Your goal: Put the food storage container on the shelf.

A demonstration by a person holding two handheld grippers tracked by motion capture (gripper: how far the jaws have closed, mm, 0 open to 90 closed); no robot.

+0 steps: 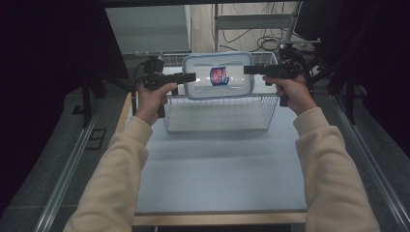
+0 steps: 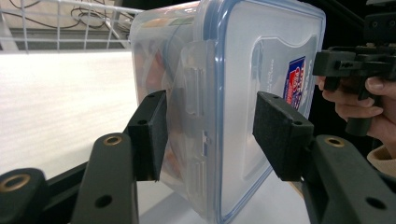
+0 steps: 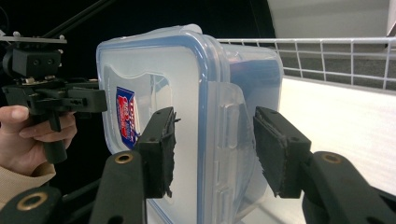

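One box (image 1: 218, 76): clear plastic, blue-rimmed lid, one red-and-blue label (image 1: 218, 76) on the lid. It hangs in the air over the basket (image 1: 217, 113), clear of its rim, lid turned toward the person. Contents blurred behind the wall; cannot make them out.

Two grippers hold it, one at each short end. Left gripper (image 2: 208, 135): jaws closed on the box's left end, one pad on the lid side, one on the body side, straddling a lid latch (image 2: 194, 91). Right gripper (image 3: 215, 149): jaws likewise closed across the box's right end, around the second latch (image 3: 227, 126). Each gripper sits in one hand; two cream sleeves (image 1: 118, 179).

Below the box: one white wire basket on the table (image 1: 217, 179), near its far edge. One pale liner on the basket floor.
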